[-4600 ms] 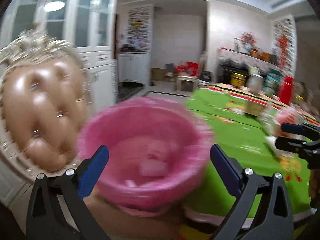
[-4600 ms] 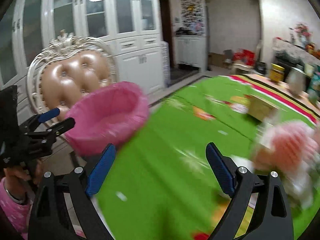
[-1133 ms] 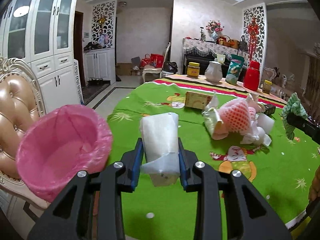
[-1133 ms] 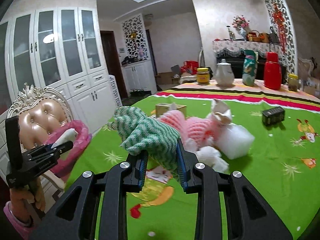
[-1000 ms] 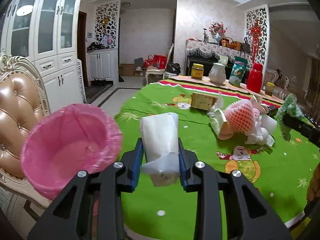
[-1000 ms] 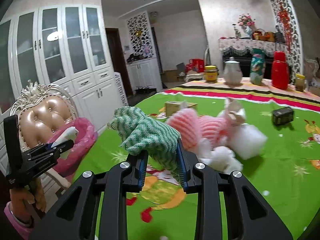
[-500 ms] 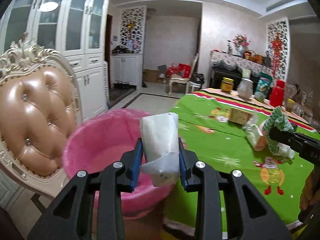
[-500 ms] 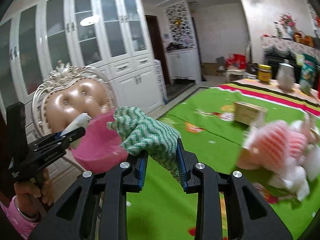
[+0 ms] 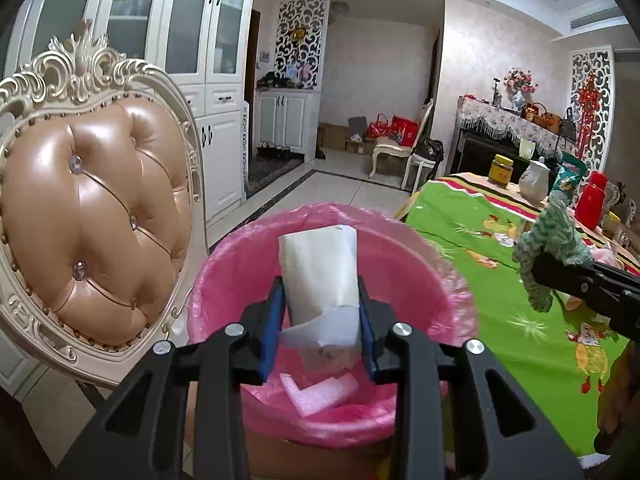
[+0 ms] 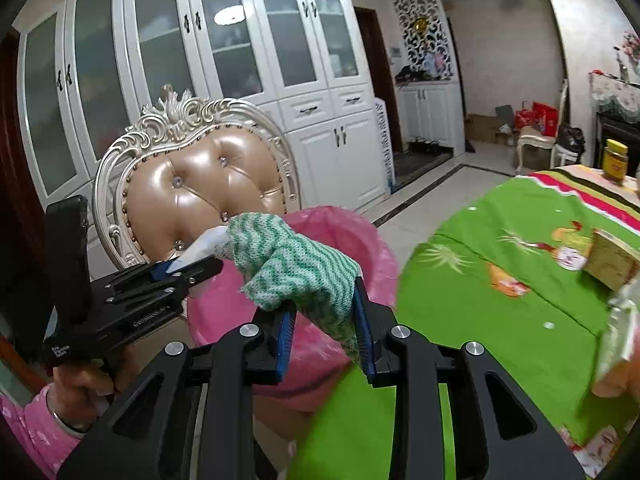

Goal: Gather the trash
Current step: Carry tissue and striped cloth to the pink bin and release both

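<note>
Your left gripper (image 9: 322, 336) is clamped on a white crumpled wrapper (image 9: 320, 276), its blue pads pressed against both sides, and the wrapper stands upright between them. Directly beyond and below those fingers sits the pink-lined trash bin (image 9: 452, 292), so the wrapper hangs over its open mouth; a pale pink foam scrap (image 9: 320, 392) lies at the bottom of the liner, just under your fingertips. To the left of the left gripper stands the tufted tan chair (image 9: 96, 216), close beside the bin. Your right gripper (image 10: 322, 340) is closed on a green-and-white knitted cloth (image 10: 296, 264), which bunches up above the pads and trails a strip down between them. Ahead of the right gripper and slightly left is the same bin, with your left gripper reaching in from the left, its wrapper tip touching or nearly touching the cloth; which one, the view cannot settle. To the right of both grippers spreads the green tablecloth (image 10: 500, 292), where a small tan box (image 10: 612, 260) sits far right.
</note>
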Tool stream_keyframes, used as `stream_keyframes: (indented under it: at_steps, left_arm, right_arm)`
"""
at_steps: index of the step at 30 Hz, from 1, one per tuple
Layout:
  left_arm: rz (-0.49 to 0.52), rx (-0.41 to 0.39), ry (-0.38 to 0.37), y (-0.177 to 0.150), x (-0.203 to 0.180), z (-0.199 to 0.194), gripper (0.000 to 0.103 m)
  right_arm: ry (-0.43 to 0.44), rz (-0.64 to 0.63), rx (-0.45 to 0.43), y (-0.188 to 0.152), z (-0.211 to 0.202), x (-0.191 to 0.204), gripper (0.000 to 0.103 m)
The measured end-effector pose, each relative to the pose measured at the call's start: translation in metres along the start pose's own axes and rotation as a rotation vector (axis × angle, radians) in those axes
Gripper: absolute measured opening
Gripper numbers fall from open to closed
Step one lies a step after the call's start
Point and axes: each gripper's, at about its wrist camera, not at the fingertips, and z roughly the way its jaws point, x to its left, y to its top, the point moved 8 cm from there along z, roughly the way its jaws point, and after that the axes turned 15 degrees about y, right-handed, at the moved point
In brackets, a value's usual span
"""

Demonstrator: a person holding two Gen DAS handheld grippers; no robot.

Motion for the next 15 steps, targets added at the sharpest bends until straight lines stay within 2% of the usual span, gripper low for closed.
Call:
stream_keyframes:
  at_steps: [13, 14, 15]
  left_arm:
    - [-0.052, 0.056, 0.033, -0.002, 0.025, 0.052, 0.039]
    - [-0.052, 0.059, 0.041, -0.004, 0.028, 0.053, 0.046]
    - [-0.053, 0.060, 0.047, -0.006, 0.030, 0.053, 0.059]
  right_arm:
    - [0.034, 0.011, 0.102, -0.004, 0.079, -0.005, 0.032]
    - [0.041, 0.011, 0.118, -0.008, 0.084, -0.005, 0.040]
    - [0.040, 0.011, 0.122, -0.009, 0.086, -0.006, 0.046]
